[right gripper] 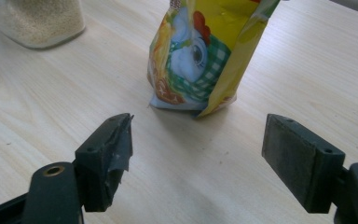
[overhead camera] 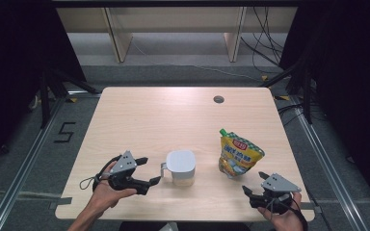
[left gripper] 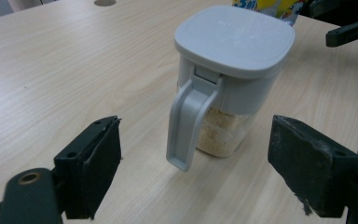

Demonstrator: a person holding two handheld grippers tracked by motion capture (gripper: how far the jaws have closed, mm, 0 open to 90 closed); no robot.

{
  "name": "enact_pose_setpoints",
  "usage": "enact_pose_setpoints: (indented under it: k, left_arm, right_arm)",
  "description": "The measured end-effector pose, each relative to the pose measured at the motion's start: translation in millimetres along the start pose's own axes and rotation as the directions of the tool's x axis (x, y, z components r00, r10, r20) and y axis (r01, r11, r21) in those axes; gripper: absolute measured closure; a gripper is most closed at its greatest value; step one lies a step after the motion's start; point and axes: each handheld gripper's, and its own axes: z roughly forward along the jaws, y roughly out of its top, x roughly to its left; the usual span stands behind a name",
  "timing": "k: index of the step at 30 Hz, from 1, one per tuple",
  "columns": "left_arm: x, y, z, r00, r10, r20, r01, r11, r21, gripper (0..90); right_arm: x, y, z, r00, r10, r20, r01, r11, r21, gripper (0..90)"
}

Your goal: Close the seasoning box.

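Both black jaws of the left gripper [left gripper: 193,170] stand wide apart with nothing held, aimed at the jar [left gripper: 228,79]. Its grey handle [left gripper: 186,126] hangs just beyond them, untouched, and points straight back at the gripper. From the high view, the left gripper [overhead camera: 147,169] sits just left of the jar [overhead camera: 181,166], handle [overhead camera: 164,168] facing it. Upright on the table [overhead camera: 139,115], the jar has its long axis vertical, a grey square lid [left gripper: 235,37] on top and pale grains inside. Right of the jar stands a yellow pouch [overhead camera: 238,155], upright and leaning slightly, its green spout up. Farther right of the jar, the right gripper [right gripper: 198,158] is also spread wide and empty, facing the pouch [right gripper: 205,56] without touching.
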Motion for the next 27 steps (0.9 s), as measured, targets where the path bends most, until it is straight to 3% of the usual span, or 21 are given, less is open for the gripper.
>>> enact_pose_setpoints:
  k: [8, 10, 11, 13, 14, 15, 16, 17, 18, 19, 21, 22, 23, 25, 26, 27]
  left_arm:
    - [0.0, -13.3, 2.0, 1.0000, 0.001, 0.003, -0.001, 0.9991, 0.041, 16.1]
    - [-0.7, -16.6, 2.7, 1.0000, -0.008, -0.003, 0.008, 0.9987, 0.050, 16.1]
    - [-2.0, -18.5, 3.1, 0.9996, -0.028, -0.007, 0.028, 0.9980, 0.056, 16.1]
    - [-0.7, -22.1, 4.8, 1.0000, 0.003, -0.008, -0.003, 0.9984, 0.057, 16.1]
    - [-2.7, -24.0, 4.6, 0.9996, -0.014, -0.023, 0.016, 0.9970, 0.075, 16.1]
    - [-2.6, -26.0, 4.7, 0.9998, -0.005, -0.017, 0.006, 0.9967, 0.081, 16.1]
    - [-2.4, -27.2, 4.5, 0.9997, 0.000, -0.024, 0.002, 0.9958, 0.091, 16.1]
    - [-3.3, -28.6, 4.4, 0.9993, -0.003, -0.037, 0.006, 0.9956, 0.093, 16.1]
    - [-3.7, -29.8, 3.8, 0.9995, -0.007, -0.031, 0.010, 0.9956, 0.093, 16.1]
    - [-3.9, -31.3, 3.3, 0.9994, -0.011, -0.034, 0.014, 0.9958, 0.091, 16.1]
    - [-5.2, -34.1, 2.4, 0.9992, -0.023, -0.032, 0.026, 0.9957, 0.089, 16.1]
    - [-5.7, -35.5, 2.3, 0.9990, -0.027, -0.034, 0.030, 0.9955, 0.090, 16.1]
    - [-4.6, -37.7, 1.7, 0.9991, -0.007, -0.041, 0.012, 0.9942, 0.107, 16.1]
    - [-6.5, -39.9, 1.1, 0.9988, -0.024, -0.042, 0.028, 0.9947, 0.099, 16.1]
    - [-6.7, -41.0, 0.2, 0.9986, -0.027, -0.045, 0.032, 0.9940, 0.105, 16.1]
    - [-8.3, -41.9, -0.1, 0.9983, -0.038, -0.045, 0.042, 0.9942, 0.099, 16.1]
  right_arm:
    - [-0.9, -0.1, -0.2, 0.9999, -0.006, 0.015, 0.006, 1.000, -0.010, 24.8]
    - [-0.9, 0.0, 0.0, 0.9999, -0.007, 0.015, 0.007, 1.000, -0.009, 24.8]
    - [1.0, -0.3, -0.5, 0.9997, 0.015, 0.017, -0.015, 1.000, -0.003, 24.8]
    - [-0.5, -0.5, -1.8, 0.9999, 0.010, 0.012, -0.010, 1.000, 0.000, 24.8]
    - [-1.7, -0.8, -2.3, 0.9998, 0.000, 0.019, 0.000, 1.000, -0.012, 24.7]
    - [-2.2, -1.2, -3.1, 0.9998, 0.002, 0.020, -0.002, 1.000, -0.014, 24.6]
    - [-1.1, -2.0, -4.4, 0.9994, 0.032, 0.012, -0.032, 0.999, 0.000, 24.4]
    - [-1.7, -2.7, -4.0, 0.9994, 0.034, -0.010, -0.034, 0.999, 0.003, 24.3]
    - [-2.5, -3.3, -4.6, 0.9998, 0.016, 0.015, -0.015, 1.000, -0.012, 24.3]
    - [-0.8, -3.9, -5.7, 0.9990, 0.044, 0.003, -0.044, 0.999, 0.002, 24.2]
    - [-0.2, -4.5, -6.6, 0.9987, 0.050, -0.006, -0.050, 0.999, 0.004, 24.1]
    - [-1.3, -4.9, -7.1, 0.9996, 0.022, 0.017, -0.021, 1.000, -0.010, 24.1]
    - [-0.7, -5.0, -7.3, 0.9996, 0.026, 0.013, -0.026, 1.000, -0.008, 24.0]
    - [-0.2, -5.9, -7.6, 0.9998, 0.021, 0.007, -0.021, 1.000, -0.006, 23.9]
    - [1.6, -6.3, -8.4, 0.9990, 0.046, -0.001, -0.046, 0.999, 0.007, 23.9]
    - [0.8, -6.4, -8.8, 0.9996, 0.028, 0.009, -0.028, 1.000, -0.008, 23.9]
